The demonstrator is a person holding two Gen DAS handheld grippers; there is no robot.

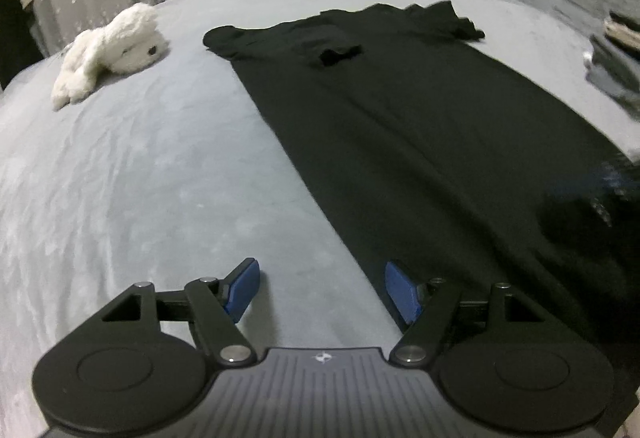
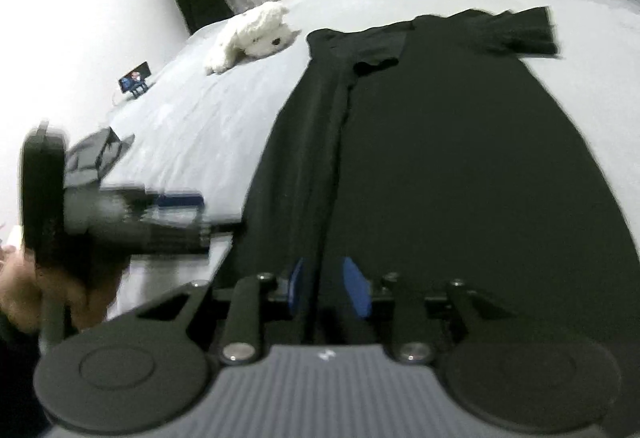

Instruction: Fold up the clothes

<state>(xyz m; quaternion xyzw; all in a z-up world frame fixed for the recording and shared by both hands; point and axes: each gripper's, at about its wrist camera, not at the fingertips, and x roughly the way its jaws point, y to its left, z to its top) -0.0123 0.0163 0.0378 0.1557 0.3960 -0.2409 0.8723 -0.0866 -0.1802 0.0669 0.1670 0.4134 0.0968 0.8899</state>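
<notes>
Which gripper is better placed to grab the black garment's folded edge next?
Right. The right gripper straddles the long black cloth garment's folded edge, jaws partly open. The left gripper hangs mostly over the grey bedsheet.

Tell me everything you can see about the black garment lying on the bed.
The long black soft-fabric garment lies flat on the grey bedsheet, with short sleeves at the far end. Its left side is folded inward along its length, that sleeve lying on top, while the right sleeve spreads out. The right claw hovers over the near hem at the fold's edge, and the left claw straddles the garment's left edge.
</notes>
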